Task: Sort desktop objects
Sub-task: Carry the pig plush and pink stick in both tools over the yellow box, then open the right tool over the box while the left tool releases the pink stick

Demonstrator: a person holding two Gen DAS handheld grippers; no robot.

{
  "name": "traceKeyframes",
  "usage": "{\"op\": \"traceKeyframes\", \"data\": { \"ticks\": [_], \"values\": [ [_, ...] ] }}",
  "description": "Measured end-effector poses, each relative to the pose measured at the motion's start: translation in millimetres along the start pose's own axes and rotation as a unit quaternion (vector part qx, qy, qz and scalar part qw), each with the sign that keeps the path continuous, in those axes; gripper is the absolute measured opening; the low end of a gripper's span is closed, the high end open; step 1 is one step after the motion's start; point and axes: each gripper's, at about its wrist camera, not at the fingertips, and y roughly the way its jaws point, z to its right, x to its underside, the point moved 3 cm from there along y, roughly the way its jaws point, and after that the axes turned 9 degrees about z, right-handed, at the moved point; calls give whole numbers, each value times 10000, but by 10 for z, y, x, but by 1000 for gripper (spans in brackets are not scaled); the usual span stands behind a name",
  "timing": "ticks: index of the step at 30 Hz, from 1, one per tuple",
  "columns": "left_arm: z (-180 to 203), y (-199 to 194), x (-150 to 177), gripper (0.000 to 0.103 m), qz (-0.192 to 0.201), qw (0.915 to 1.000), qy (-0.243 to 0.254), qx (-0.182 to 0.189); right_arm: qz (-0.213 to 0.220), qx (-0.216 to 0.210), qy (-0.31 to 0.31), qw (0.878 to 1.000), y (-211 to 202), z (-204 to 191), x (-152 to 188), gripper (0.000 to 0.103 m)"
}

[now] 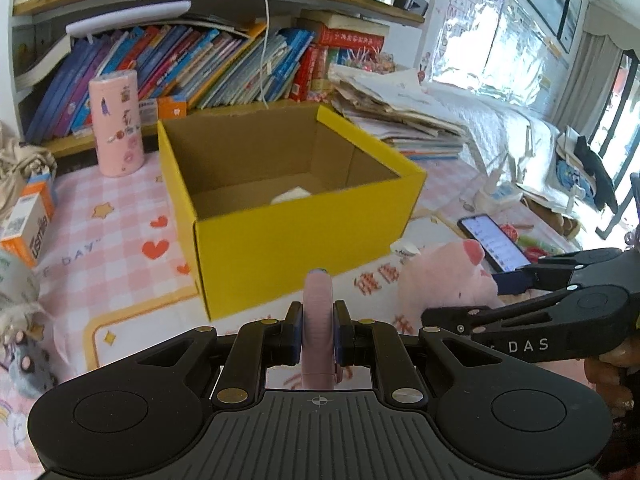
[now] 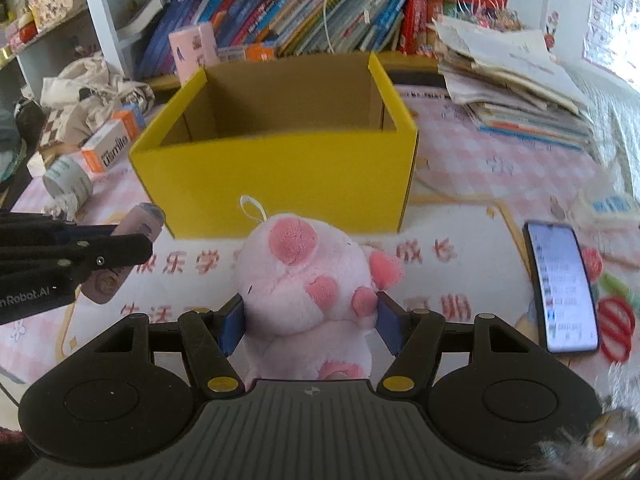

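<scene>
An open yellow cardboard box (image 1: 296, 248) (image 2: 280, 168) stands on the pink checked desk cover, with a small white thing (image 1: 290, 195) on its floor. My left gripper (image 1: 317, 332) is shut on a slim pink tube-like object (image 1: 317, 320), held upright in front of the box; the same tube (image 2: 138, 232) shows at the left of the right wrist view. My right gripper (image 2: 310, 320) is shut on a pink plush pig (image 2: 308, 280), whose body fills the space between the blue pads. That pig (image 1: 448, 280) sits to the right of the left gripper.
A phone (image 2: 562, 284) (image 1: 494, 242) with a lit screen lies on the right. A pink cylinder (image 1: 117, 122) stands left of the box. An orange-and-white carton (image 2: 106, 146) and a roll (image 2: 68, 178) lie at the left. Books fill the shelf behind; stacked papers (image 2: 512, 80) sit at back right.
</scene>
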Motion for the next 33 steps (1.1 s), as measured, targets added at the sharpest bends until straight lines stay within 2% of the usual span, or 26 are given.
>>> {"op": "traceKeyframes", "data": {
  "ticks": [12,18,22,25,33],
  "values": [
    [138,73,-622,13,768,9965,57,-313,995,-692,-335,9921,2,161,-791,63],
    [103,209,-908,13,1001,9932,169,-568,1151,-974,-618,9866,195,138,-1146,63],
    [-9,346,-1015,13,1000,9916,221,-793,1186,-1092,-853,9832,397,120,-1344,63],
    [-101,543,-1039,14,792,9926,196,-900,1057,-1163,-1015,9823,660,111,-1464,63],
    [-199,1021,-906,14,156,9936,250,-1094,136,-1223,-1563,9800,1562,31,-1550,63]
  ]
}}
